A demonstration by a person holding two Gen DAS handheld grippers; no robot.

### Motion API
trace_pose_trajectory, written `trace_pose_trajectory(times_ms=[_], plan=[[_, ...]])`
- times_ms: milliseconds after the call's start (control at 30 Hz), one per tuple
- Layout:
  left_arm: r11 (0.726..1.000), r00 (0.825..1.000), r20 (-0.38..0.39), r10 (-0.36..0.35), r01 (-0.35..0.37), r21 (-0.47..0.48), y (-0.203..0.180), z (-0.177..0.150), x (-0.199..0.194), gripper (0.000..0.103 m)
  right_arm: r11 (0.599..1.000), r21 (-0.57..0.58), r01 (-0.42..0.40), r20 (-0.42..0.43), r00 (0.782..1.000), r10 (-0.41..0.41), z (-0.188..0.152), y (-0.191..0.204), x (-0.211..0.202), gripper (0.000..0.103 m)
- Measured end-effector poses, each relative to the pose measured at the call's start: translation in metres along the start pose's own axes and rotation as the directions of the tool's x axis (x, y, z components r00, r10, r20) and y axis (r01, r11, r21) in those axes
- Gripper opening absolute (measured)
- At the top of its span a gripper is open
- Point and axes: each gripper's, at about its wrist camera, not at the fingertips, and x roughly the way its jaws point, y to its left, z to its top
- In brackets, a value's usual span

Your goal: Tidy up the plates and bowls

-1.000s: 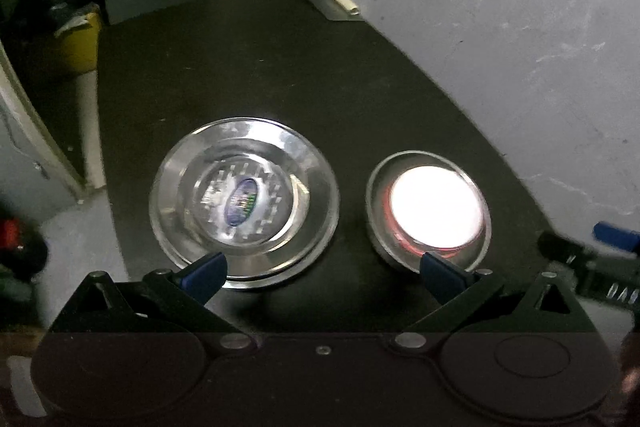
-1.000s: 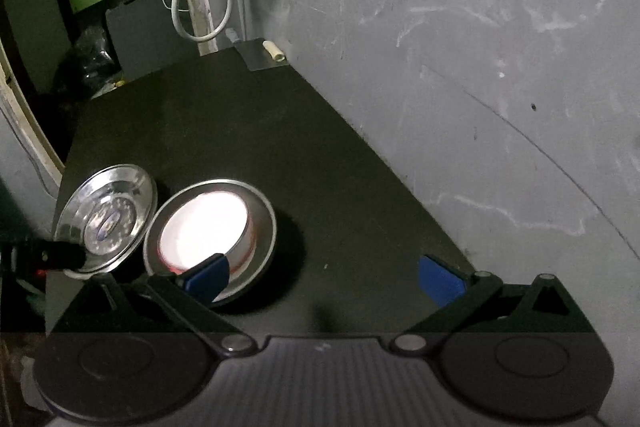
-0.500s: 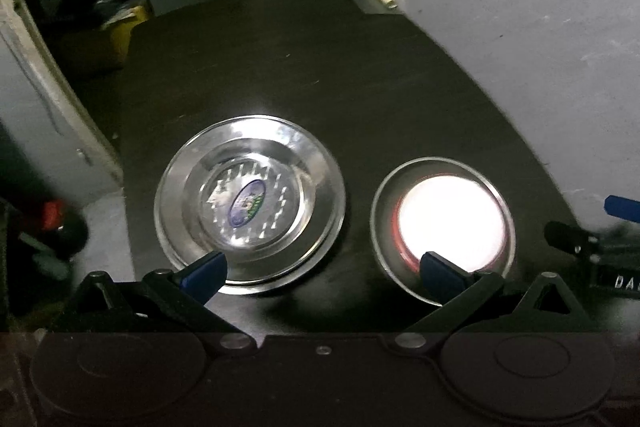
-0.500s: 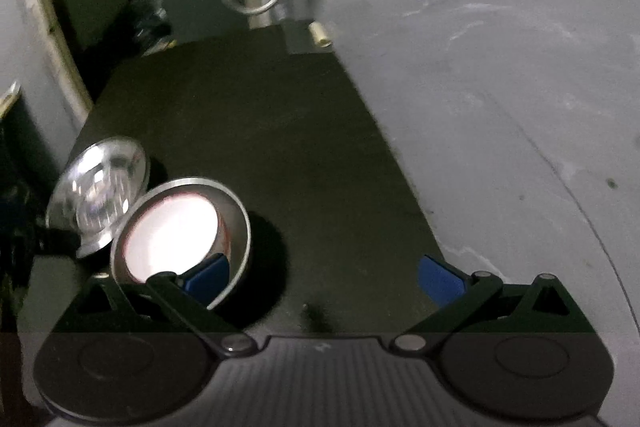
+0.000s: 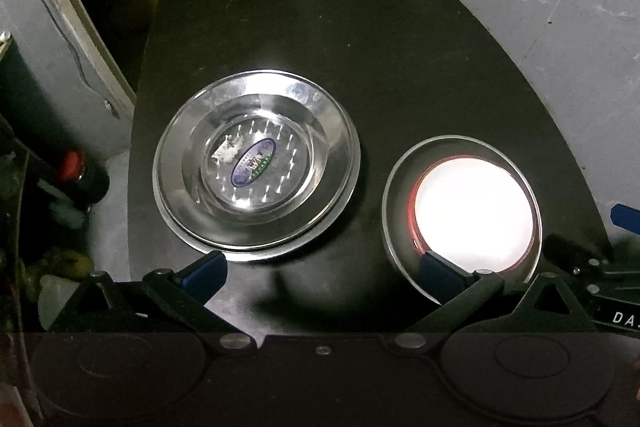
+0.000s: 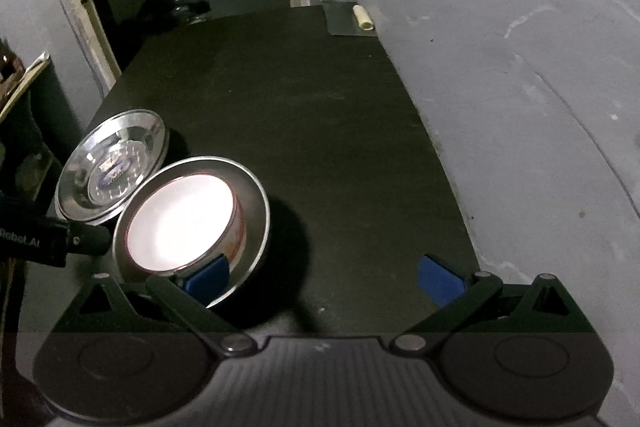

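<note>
two grippers spread wide above a plate stack and a nested bowl

left wrist view: the left gripper [image 5: 320, 273] has its blue-padded fingers far apart and grips nothing. on the black table [image 5: 360, 39], the stacked steel plates [image 5: 256, 163] lie at about 11 o'clock from the gripper's midpoint; an oval sticker [image 5: 253, 163] marks the centre of the top plate. the steel bowl [image 5: 460, 219] sits at about 2 o'clock, just beside the plates but apart from them. inside it rests a red-rimmed white bowl [image 5: 474, 209], glaring under the light. the left gripper's right-hand pad overlaps the steel bowl's near rim; contact cannot be told.

right wrist view: the right gripper [image 6: 324, 277] is likewise spread wide and empty. the steel bowl [image 6: 256, 203] with the white bowl [image 6: 180, 223] lies at 10 o'clock; its left-hand pad overlaps the bowl's near rim. the plates [image 6: 112, 167] lie beyond, also near 10 o'clock. a pale cylinder [image 6: 363, 17] rests at the table's far edge, near 12 o'clock.
</note>
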Motion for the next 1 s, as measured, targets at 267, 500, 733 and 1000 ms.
trace_pose_trajectory(times_ms=[267,500,733,1000], plan=[[0.998,1.000,0.006,0.023,-0.023,-0.066,0.000,0.000,0.010,0.102,0.999,-0.038,0.004,-0.004,1.000,-0.004,0.007,0.003,0.012,0.103],[0.994,1.000,0.003,0.028,-0.028,-0.104,0.006,-0.004,0.013,0.101,0.999,-0.047,0.014,-0.014,1.000,-0.015,0.006,0.006,0.021,0.103],[0.992,1.000,0.004,0.015,-0.015,-0.124,0.008,-0.008,0.012,0.101,0.999,-0.037,0.010,-0.004,1.000,-0.011,0.004,0.005,0.020,0.103],[0.986,0.999,0.006,0.031,-0.030,-0.162,0.014,-0.007,0.012,0.101,1.000,0.000,-0.009,0.041,0.999,0.009,0.006,-0.003,0.004,0.103]])
